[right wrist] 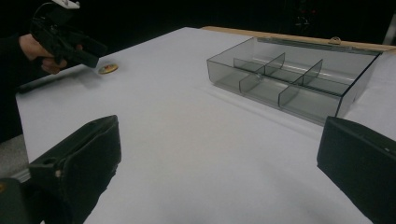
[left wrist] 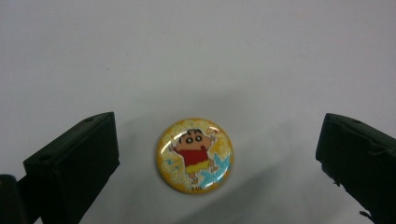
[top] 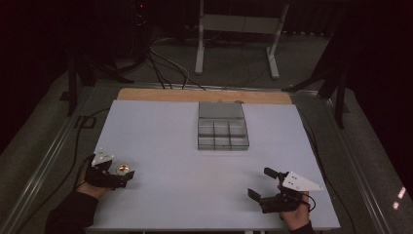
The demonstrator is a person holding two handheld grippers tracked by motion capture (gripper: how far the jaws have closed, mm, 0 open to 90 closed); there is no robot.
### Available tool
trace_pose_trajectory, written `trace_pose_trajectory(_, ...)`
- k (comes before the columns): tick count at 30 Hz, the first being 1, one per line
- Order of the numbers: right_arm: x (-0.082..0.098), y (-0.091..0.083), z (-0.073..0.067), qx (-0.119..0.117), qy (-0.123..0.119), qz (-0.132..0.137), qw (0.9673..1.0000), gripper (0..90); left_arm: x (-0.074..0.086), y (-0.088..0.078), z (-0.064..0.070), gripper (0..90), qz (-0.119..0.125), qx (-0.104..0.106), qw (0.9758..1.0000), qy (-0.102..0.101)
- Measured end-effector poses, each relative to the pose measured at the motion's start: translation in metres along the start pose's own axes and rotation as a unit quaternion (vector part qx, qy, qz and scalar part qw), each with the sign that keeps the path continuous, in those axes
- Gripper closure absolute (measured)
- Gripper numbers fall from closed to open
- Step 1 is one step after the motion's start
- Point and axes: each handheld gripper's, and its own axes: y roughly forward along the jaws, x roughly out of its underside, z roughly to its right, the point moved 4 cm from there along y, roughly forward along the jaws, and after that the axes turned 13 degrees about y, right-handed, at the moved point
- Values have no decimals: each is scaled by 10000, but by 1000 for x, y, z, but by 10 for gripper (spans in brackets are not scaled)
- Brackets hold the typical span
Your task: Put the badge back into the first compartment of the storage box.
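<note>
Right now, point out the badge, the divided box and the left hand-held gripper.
badge [left wrist: 194, 155]: left gripper view, on its printed face.
divided box [top: 222, 135]: high view, on a middle divider.
left hand-held gripper [top: 127, 176]: high view, midway between its fingertips.

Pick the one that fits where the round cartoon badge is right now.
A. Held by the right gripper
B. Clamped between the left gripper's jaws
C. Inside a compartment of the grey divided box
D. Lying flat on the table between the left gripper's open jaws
D: the badge lies flat on the white table, with the left gripper open and both jaws clear of it.
</note>
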Motion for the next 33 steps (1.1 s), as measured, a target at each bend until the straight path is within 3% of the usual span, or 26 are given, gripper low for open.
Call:
trace_pose_trajectory(11,0,0,0,-26,16,-25,10000,0,1,1,-2,65,-258,-142,9995,-131)
trace_pose_trajectory(15,0,0,0,-25,8,-31,10000,0,3,3,-3,153,-391,-281,9987,-167)
trace_pose_trajectory(19,1,0,0,-25,4,-44,10000,0,3,3,-4,201,-403,-288,9986,-205)
trace_pose_trajectory(25,1,0,0,-15,-12,-52,10000,0,3,6,-2,291,-475,-314,9983,-78)
trace_pose_trajectory(33,1,0,0,-7,-17,-57,10000,0,5,9,-2,412,-550,-296,9980,-71)
